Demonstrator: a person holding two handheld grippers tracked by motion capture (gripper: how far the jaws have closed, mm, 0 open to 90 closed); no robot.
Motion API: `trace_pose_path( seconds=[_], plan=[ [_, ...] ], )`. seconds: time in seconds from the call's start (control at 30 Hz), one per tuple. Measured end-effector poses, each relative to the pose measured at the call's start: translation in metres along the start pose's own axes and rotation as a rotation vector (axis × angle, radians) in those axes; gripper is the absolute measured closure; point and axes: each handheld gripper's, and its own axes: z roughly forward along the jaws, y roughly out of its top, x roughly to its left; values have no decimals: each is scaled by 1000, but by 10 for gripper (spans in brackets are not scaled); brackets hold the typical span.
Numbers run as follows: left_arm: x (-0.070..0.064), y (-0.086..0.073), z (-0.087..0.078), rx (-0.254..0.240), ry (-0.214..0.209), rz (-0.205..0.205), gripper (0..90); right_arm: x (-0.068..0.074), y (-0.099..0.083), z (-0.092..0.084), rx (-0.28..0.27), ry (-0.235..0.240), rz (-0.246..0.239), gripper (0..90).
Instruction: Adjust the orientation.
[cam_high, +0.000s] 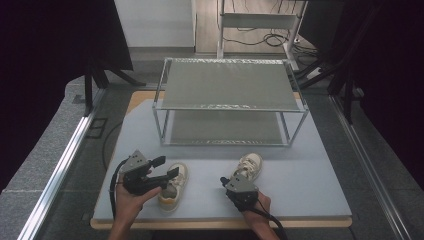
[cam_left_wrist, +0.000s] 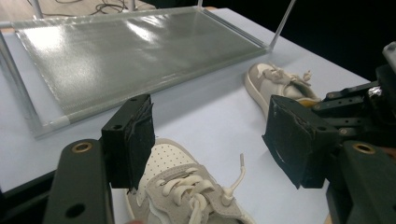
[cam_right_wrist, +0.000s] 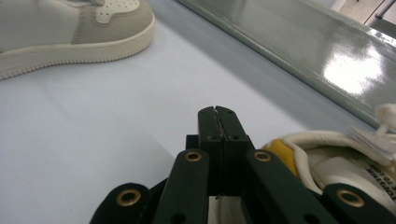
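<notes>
High view: two sneakers (cam_high: 173, 187) (cam_high: 248, 167), left hand-held gripper (cam_high: 165, 167) spread, right hand-held gripper (cam_high: 223, 181) pressed together.

We are in what looks like a lab or recording studio set up for handling trials, not a home. The pale worktop (cam_high: 310, 180) is a plain board with a wooden edge, standing on grey carpet-like flooring (cam_high: 45, 150) and flanked left and right by aluminium rails (cam_high: 65, 155). Dark curtains (cam_high: 50, 35) close off both sides, with black stand legs (cam_high: 100, 75) showing at their feet. At the far end we see loose cables (cam_high: 270, 39) on the floor beneath a white metal frame (cam_high: 257, 20). On the worktop stands a bare two-tier rack (cam_high: 230, 85) of metal posts and ribbed glass-like shelves.
</notes>
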Motion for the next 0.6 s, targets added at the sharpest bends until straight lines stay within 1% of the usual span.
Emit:
trace_pose_path(
  seconds=[0.03,0.1,0.17,0.33,0.43,0.47,0.6],
  plan=[
    [0,0,1,3,0,2,323,-1,-1,-1,-7,4,5,899],
    [-1,0,2,4,-5,5,325,0,0,-1,2,-8,-14,899],
    [-3,0,2,3,-7,9,324,1,0,-2,3,-14,-19,899],
    [-2,0,2,3,-6,6,325,-1,-2,-6,9,-3,6,899],
    [-2,-1,4,12,-3,6,325,-4,-6,-12,12,2,14,899],
    [-3,-1,4,12,-3,7,325,-7,-7,-17,15,8,28,899],
    [-5,-1,5,15,-4,11,325,-10,-9,-20,18,15,33,899]
  ],
)
